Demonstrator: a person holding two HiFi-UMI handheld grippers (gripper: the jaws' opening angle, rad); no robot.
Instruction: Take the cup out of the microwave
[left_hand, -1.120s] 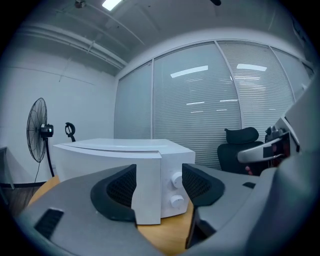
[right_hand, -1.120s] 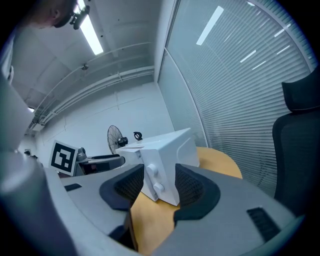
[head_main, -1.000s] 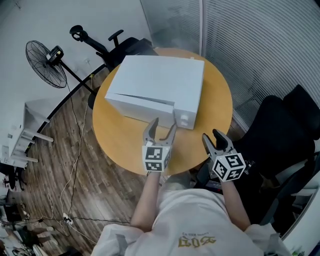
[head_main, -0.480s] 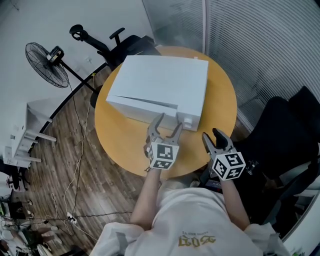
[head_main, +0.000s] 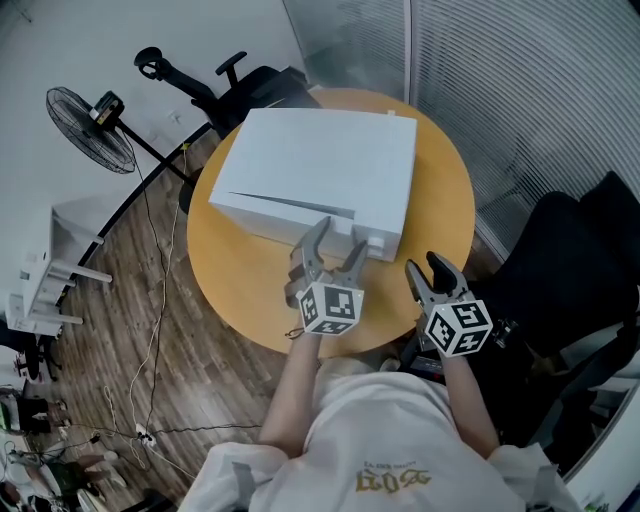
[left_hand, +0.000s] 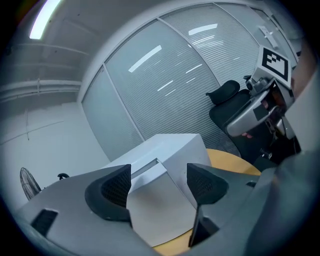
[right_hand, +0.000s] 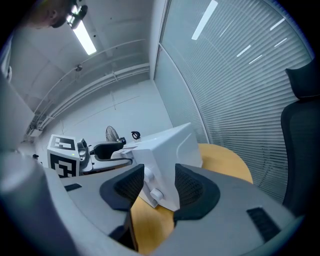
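Note:
A white microwave (head_main: 320, 170) stands on the round wooden table (head_main: 230, 280) with its door shut, so no cup shows in any view. My left gripper (head_main: 338, 240) hovers just before the microwave's front right part, near the knobs (head_main: 372, 240). Its jaws are opening and nothing is between them. In the left gripper view the microwave (left_hand: 170, 155) fills the gap of the left gripper (left_hand: 157, 182). My right gripper (head_main: 428, 268) hangs open and empty at the table's near right edge. The right gripper (right_hand: 160, 187) frames the microwave's knobs (right_hand: 156, 193) a short way ahead.
A standing fan (head_main: 88, 115) and a black chair (head_main: 250, 85) stand beyond the table at the left. Another black chair (head_main: 570, 260) sits close at the right. A glass wall with blinds (head_main: 500, 80) runs behind. Cables (head_main: 150, 330) lie on the wooden floor.
My left gripper has moved forward to the microwave's front, rolled about its axis, and its jaws have spread wider. The right gripper has stayed about where it was.

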